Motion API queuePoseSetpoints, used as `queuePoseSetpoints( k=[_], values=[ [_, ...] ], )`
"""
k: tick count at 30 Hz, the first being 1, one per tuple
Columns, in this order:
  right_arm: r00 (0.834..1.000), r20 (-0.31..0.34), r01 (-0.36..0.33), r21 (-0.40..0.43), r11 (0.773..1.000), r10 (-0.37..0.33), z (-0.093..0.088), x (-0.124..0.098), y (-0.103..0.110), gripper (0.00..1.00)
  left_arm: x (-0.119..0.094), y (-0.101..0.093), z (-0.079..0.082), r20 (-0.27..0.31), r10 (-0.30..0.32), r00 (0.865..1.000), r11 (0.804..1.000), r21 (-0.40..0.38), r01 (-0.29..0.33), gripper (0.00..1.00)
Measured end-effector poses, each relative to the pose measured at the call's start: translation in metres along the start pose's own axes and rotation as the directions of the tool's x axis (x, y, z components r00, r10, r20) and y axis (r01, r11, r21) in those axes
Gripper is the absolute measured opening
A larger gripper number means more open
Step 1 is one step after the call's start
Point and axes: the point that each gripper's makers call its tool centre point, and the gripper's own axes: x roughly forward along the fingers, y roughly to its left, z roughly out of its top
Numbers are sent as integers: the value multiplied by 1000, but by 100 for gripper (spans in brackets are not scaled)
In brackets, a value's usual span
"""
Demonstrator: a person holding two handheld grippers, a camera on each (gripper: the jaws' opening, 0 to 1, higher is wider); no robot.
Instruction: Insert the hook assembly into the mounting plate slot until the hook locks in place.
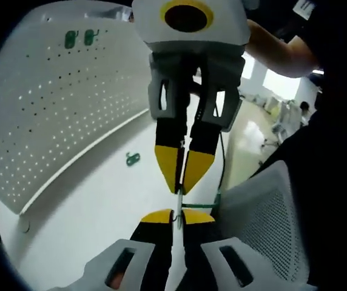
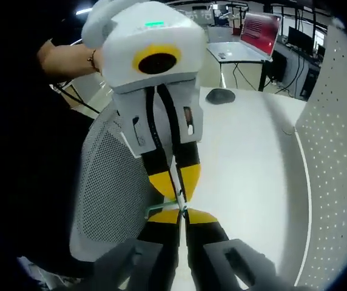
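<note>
White pegboard plate (image 1: 64, 103) stands upright at left w/ 2 green hooks (image 1: 78, 39) already up top; 1 spare green clip (image 1: 133, 159) lies on the table (image 1: 101, 206). Centre: left gripper (image 1: 178, 219) and right gripper (image 1: 180, 174) meet tip to tip, both pinched narrow on the green wire hook assembly (image 1: 199, 204), probably re-gripping to orient it for the slot. Mesh chair back (image 1: 264, 218) sits right.

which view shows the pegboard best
Left gripper view: the pegboard spreads across the left side, with two green hooks near its top. Right gripper view catches just a strip of it along the right edge.
</note>
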Motion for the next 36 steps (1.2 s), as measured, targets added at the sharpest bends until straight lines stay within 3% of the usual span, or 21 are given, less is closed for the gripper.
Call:
queuePoseSetpoints(
  k=[4,12,16,21,26,28,30,32,33,34,35,36],
  values=[
    [1000,9,-24,36,999,24,1,2,4,0,-2,-1,-3,-34,-5,999,998,63,7,3],
    [999,50,-14,54,998,12,4,0,0,1,-6,5,-3,-28,-7,1000,997,74,9,1],
    [996,70,45,78,996,-51,-2,-9,-13,9,-9,9,4,4,9,1000,1000,21,-9,1],
    [977,150,114,216,970,-148,-9,-32,-34,10,-18,34,5,26,88,996,992,-92,-85,1],
    [920,246,201,367,908,-304,-12,-61,-58,11,-33,62,15,88,187,978,957,-240,-162,1],
    [885,294,215,429,878,-361,-9,-73,-63,12,-40,69,26,148,217,965,944,-282,-169,1],
    [833,360,217,485,847,-420,-1,-86,-67,12,-49,78,35,193,277,941,936,-274,-220,1],
    [780,416,211,529,822,-467,7,-96,-68,13,-54,84,40,213,319,924,915,-323,-241,1],
    [738,457,183,571,800,-496,14,-101,-67,14,-57,88,44,229,346,910,905,-338,-260,1],
    [711,489,145,601,786,-505,19,-101,-63,15,-59,90,45,236,362,902,896,-356,-266,1],
    [698,497,137,614,777,-515,20,-102,-63,16,-60,91,46,240,375,895,888,-370,-272,1],
    [665,503,135,645,752,-552,22,-102,-63,16,-62,94,48,248,395,884,877,-388,-283,1]
  ],
)
